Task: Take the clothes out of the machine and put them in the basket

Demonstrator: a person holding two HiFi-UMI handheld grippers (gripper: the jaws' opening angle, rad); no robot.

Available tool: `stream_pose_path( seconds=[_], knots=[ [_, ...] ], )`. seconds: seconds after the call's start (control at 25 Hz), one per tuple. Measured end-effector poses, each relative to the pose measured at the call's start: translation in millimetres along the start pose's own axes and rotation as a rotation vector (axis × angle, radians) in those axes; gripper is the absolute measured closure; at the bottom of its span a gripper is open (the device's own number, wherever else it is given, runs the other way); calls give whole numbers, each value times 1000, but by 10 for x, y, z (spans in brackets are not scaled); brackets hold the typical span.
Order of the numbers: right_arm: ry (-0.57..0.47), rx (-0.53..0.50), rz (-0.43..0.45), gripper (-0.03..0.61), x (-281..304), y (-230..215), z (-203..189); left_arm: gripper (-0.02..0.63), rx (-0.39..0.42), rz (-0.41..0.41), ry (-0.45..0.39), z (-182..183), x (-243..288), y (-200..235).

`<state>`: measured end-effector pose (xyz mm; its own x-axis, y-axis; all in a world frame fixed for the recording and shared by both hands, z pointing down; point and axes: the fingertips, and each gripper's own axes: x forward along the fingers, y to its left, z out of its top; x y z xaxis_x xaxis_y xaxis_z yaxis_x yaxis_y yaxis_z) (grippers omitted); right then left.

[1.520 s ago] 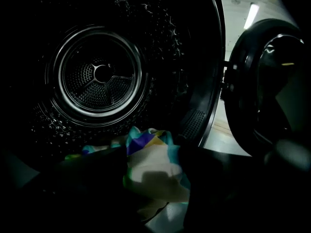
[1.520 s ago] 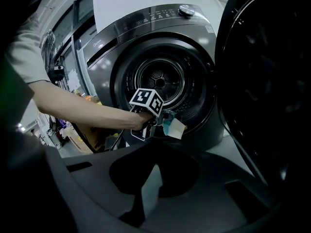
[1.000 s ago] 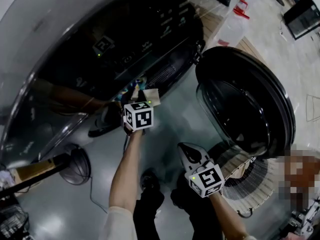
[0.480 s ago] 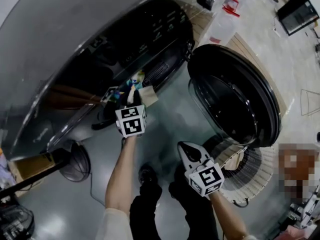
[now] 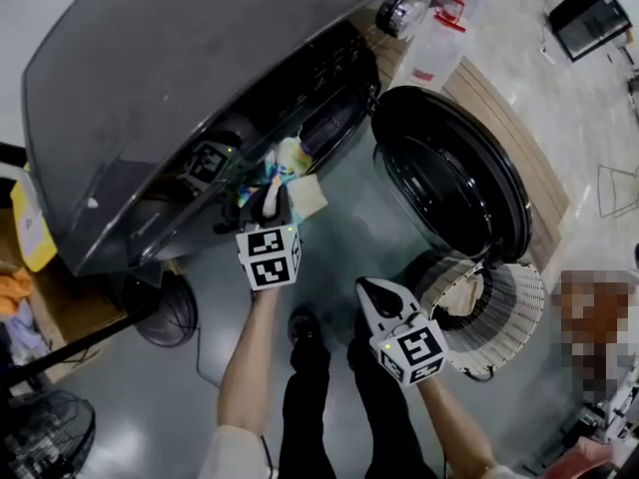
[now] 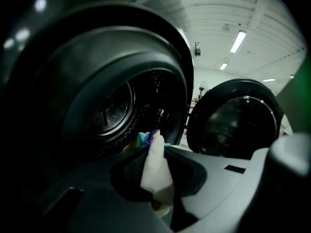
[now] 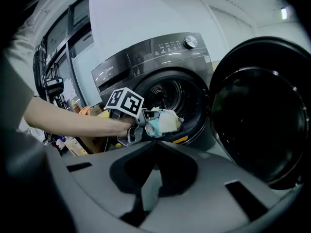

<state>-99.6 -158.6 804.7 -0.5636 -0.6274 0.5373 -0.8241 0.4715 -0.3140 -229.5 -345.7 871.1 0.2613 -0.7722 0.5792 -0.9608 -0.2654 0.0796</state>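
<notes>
Our left gripper's [image 5: 274, 194] just-closing jaws pinch the cloth [image 5: 302, 184] at the machine's [image 5: 180, 58] mouth, right gripper [image 5: 366, 288] pressed together empty; our thin hold may slip.

Dim overall, strong fisheye bending at edges, bright ceiling strip lights [image 6: 238, 41], shadowed, blurry foreground

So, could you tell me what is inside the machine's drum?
Only its bare perforated back wall shows; the drum floor is covered by the cloth in the left gripper.

Cream-and-teal cloth [image 5: 293, 176], pinched in the left claw [image 5: 272, 200], hangs just outside the open machine [image 5: 150, 88].
</notes>
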Motion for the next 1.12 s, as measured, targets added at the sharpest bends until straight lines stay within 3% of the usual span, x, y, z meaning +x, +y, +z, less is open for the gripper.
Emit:
stream_pose_path(
  seconds=[0.32,0.52,0.72,1.12],
  knots=[
    [-19,1,-27,557,-554,271,441,545,-30,-44,-72,573,-857,-291],
    [-61,-12,-55,557,-1002,427,1002,544,-23,-64,-84,1051,-1539,-461],
    [-124,-10,-101,557,-1404,378,1507,545,-71,-98,-116,1487,-2068,-686],
    [-182,2,-196,557,-2229,186,2112,544,-79,-128,-201,2388,-3083,-1155]
  ],
)
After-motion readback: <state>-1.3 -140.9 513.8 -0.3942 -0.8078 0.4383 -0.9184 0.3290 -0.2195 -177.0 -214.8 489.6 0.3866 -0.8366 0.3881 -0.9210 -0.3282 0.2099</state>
